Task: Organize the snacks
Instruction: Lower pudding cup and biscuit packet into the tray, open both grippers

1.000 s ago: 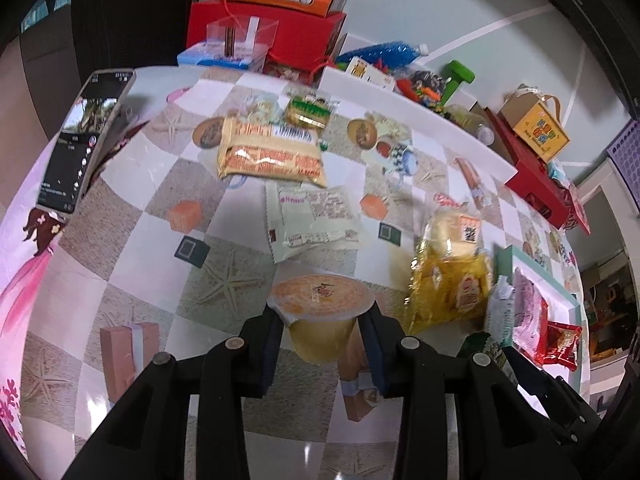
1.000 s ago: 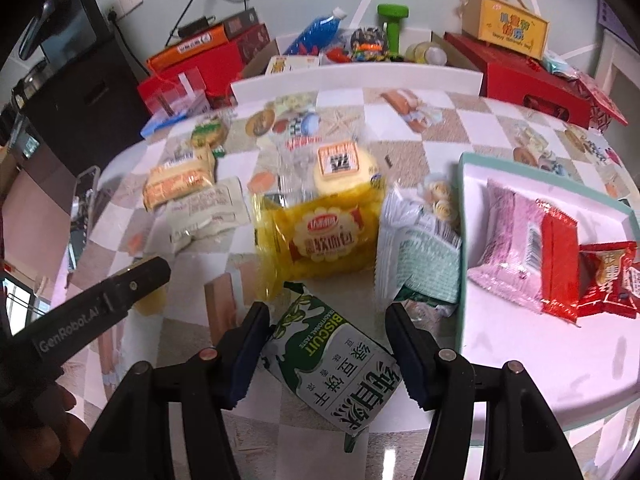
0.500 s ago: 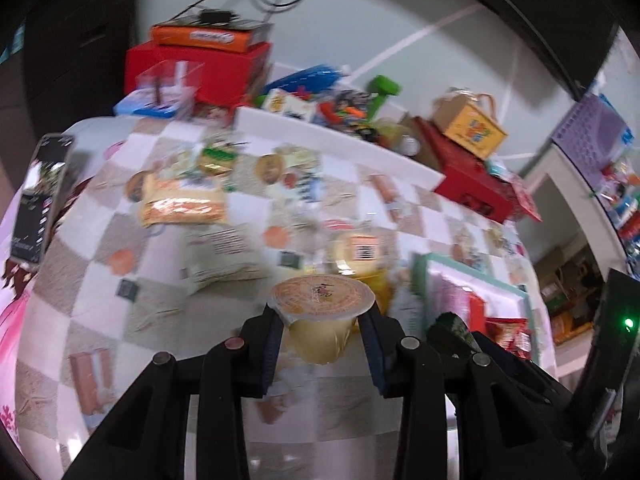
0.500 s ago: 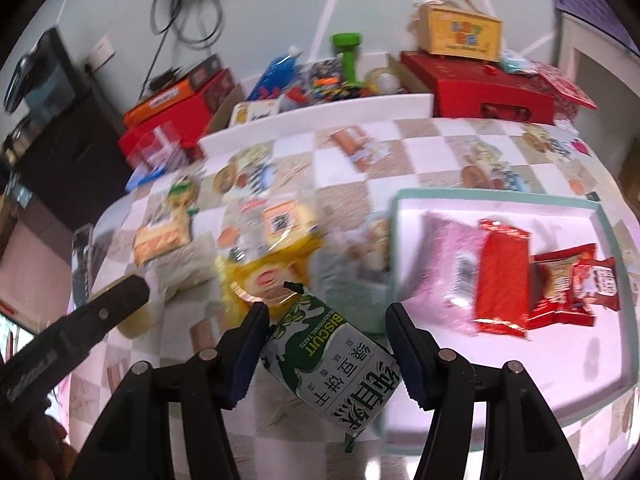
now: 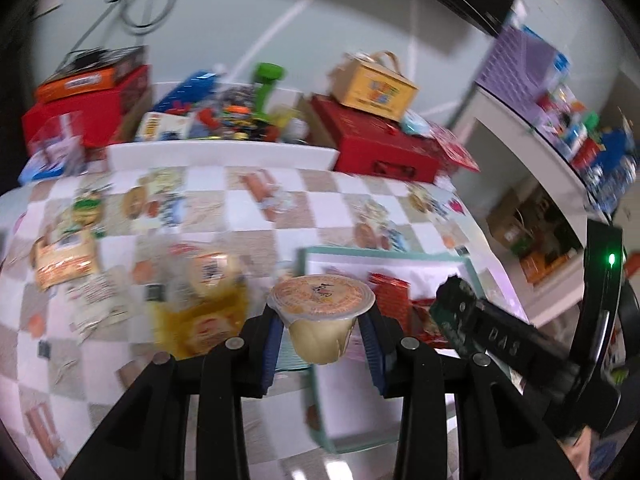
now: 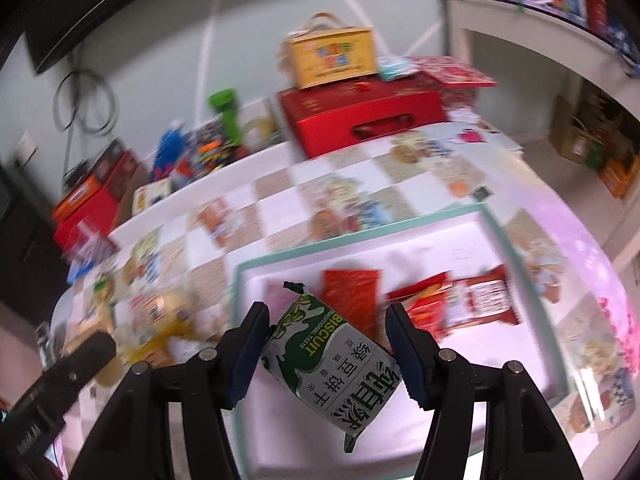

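My left gripper [image 5: 321, 330] is shut on a yellow pudding cup [image 5: 321, 322] with an orange lid, held above the left edge of the white tray with a teal rim [image 5: 384, 255]. My right gripper [image 6: 327, 346] is shut on a green and white biscuit packet [image 6: 334, 366], held above the tray [image 6: 360, 240]. Red snack packets [image 6: 464, 300] lie in the tray. A yellow snack bag [image 5: 200, 312] and other packets [image 5: 64, 260] lie on the checkered table to the left. The right gripper shows in the left wrist view [image 5: 472, 320].
Red boxes [image 5: 384, 148], a yellow carton [image 5: 376, 88], a green object [image 5: 266, 80] and toys stand along the table's far edge. A white shelf [image 5: 532, 136] with coloured items stands to the right. The frames are motion-blurred.
Both grippers have swung to the right with their loads, from above the loose snacks on the table to above the tray.
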Motion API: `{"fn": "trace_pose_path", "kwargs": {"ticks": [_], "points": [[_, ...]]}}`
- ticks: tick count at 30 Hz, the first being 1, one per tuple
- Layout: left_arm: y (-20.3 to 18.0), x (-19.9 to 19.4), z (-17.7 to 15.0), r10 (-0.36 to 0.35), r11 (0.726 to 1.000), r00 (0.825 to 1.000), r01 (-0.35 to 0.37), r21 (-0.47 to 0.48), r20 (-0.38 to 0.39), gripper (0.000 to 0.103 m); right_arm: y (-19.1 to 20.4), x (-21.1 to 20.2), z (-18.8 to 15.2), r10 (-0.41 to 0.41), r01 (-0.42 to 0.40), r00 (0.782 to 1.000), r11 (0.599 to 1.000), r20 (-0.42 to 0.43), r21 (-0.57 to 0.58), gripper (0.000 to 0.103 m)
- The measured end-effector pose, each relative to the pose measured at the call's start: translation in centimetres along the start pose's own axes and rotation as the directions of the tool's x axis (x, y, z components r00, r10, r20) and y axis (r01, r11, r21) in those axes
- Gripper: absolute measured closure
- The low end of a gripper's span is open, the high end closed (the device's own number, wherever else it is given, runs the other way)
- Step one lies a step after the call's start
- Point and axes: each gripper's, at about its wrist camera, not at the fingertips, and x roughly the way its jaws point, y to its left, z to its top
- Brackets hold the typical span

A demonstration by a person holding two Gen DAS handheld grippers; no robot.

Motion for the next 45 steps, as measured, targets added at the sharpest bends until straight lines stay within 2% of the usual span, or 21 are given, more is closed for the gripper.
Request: {"fn": "trace_pose_path", "kwargs": {"ticks": [6,13,20,27,31,35,37,38,40,45], "points": [[-3.2,3.2,0.3,-0.031,0.996,0.998,0.035,0.083,-0.048,0.065,-4.3,1.3,2.0,-0.054,0.054,0.999,0.996,0.0,0.071,0.039],[-6.6,8.2,0.5,-0.052,0.985,0.991,0.071,0.16,-0.121,0.065,-7.2,4.3,3.8,-0.074,0.078,0.996,0.993,-0.039,0.09,0.039],[-8.3,11.8,0.1,-0.029,0.978,0.985,0.063,0.2,-0.168,0.065,-9.6,7.2,4.6,-0.111,0.12,0.99,0.988,-0.089,0.095,0.039],[-9.4,13.3,0.0,-0.007,0.972,0.983,0.05,0.231,-0.182,0.064,-10.5,8.7,5.1,-0.137,0.147,0.984,0.986,-0.117,0.077,0.038],[-9.6,13.1,-0.3,0.002,0.97,0.984,0.041,0.238,-0.176,0.048,-10.4,8.5,5.1,-0.139,0.147,0.984,0.987,-0.115,0.063,0.038],[-9.6,12.3,-0.2,-0.008,0.971,0.986,0.047,0.233,-0.164,0.047,-10.2,8.2,5.1,-0.138,0.146,0.983,0.988,-0.121,0.055,0.038],[-9.6,11.9,-0.2,-0.013,0.973,0.987,0.049,0.225,-0.159,0.042,-10.1,8.0,5.0,-0.134,0.141,0.984,0.988,-0.121,0.055,0.038],[-9.5,11.7,-0.1,-0.016,0.975,0.987,0.051,0.218,-0.158,0.04,-10.1,7.9,5.0,-0.129,0.137,0.984,0.989,-0.122,0.055,0.037],[-9.3,11.4,0.0,-0.021,0.979,0.987,0.053,0.198,-0.16,0.028,-10.1,7.8,5.0,-0.113,0.122,0.985,0.991,-0.128,0.058,0.034],[-8.9,10.1,0.6,-0.003,0.982,0.991,0.028,0.187,-0.134,0.019,-9.8,7.4,4.8,-0.11,0.117,0.985,0.992,-0.129,0.042,0.027]]}}
